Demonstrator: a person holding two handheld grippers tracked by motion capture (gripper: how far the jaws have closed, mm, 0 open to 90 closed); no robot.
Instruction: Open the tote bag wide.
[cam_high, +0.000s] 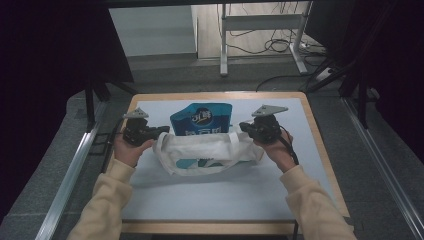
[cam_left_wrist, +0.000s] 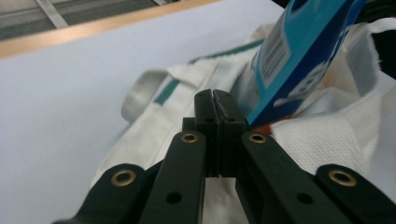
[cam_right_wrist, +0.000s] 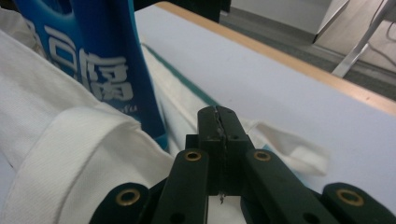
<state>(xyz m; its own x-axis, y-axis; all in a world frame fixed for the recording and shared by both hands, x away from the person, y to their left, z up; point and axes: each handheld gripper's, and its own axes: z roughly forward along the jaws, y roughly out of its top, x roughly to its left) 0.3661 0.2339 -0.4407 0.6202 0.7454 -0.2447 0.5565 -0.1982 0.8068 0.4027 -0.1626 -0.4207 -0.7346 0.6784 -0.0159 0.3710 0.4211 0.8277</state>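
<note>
A white cloth bag (cam_high: 200, 152) lies in the middle of the table, and a blue printed pouch (cam_high: 201, 120) sticks out of its far side. At the bag's left end my left gripper (cam_high: 162, 131) is shut, with the rim seemingly pinched between its jaws. At the right end my right gripper (cam_high: 243, 126) is shut the same way. In the left gripper view the closed jaws (cam_left_wrist: 215, 100) sit against the bag (cam_left_wrist: 327, 135) beside the pouch (cam_left_wrist: 299, 60). The right gripper view has the closed jaws (cam_right_wrist: 219, 116) over the bag (cam_right_wrist: 56, 140), with the pouch (cam_right_wrist: 107, 70) to their left.
A pale mat (cam_high: 225, 195) covers the wooden table (cam_high: 320, 145). Metal rails (cam_high: 70, 170) run along both sides on the floor. A white frame (cam_high: 260, 22) and cables (cam_high: 280, 45) stand beyond the far edge. One bag handle (cam_high: 172, 165) hangs toward me.
</note>
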